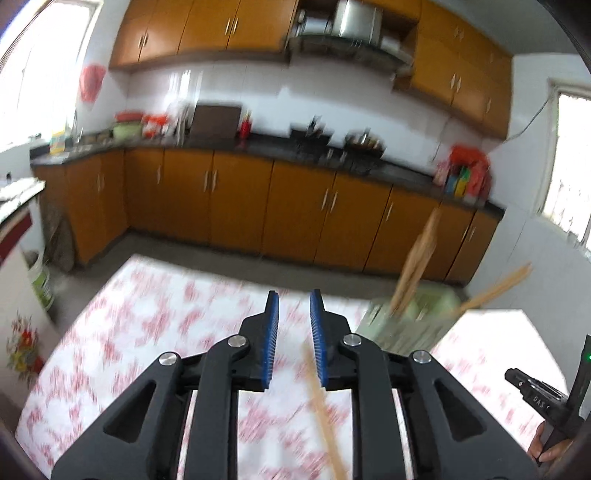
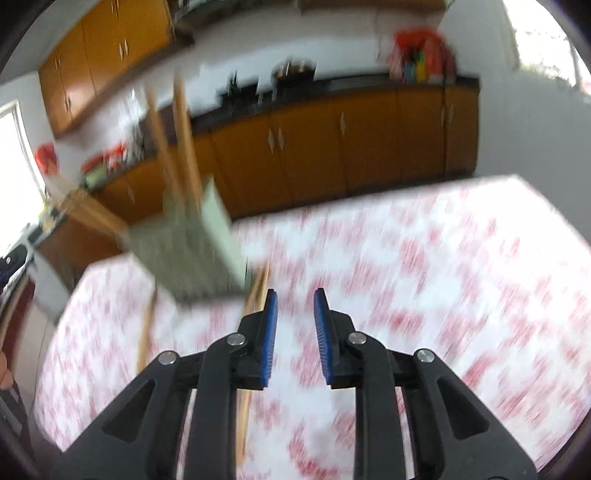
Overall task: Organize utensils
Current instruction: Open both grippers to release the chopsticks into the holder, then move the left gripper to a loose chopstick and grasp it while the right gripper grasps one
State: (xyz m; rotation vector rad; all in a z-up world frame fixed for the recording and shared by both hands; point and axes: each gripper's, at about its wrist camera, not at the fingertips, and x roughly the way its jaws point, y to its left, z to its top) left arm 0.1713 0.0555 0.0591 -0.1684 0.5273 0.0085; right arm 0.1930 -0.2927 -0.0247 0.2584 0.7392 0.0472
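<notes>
Both wrist cameras look low across the floral tablecloth toward the kitchen cabinets.

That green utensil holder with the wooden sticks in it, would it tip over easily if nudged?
Probably. The green utensil holder looks like thin plastic, so likely light. Its wooden utensils lean far above the rim, making it top-heavy. The flowered tablecloth may also let it slide.

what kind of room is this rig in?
Most likely a home kitchen: orange-brown wooden base cabinets under a dark countertop, blurred pots on a stove, a steel range hood above. The work table carries a red-and-white floral tablecloth.
</notes>
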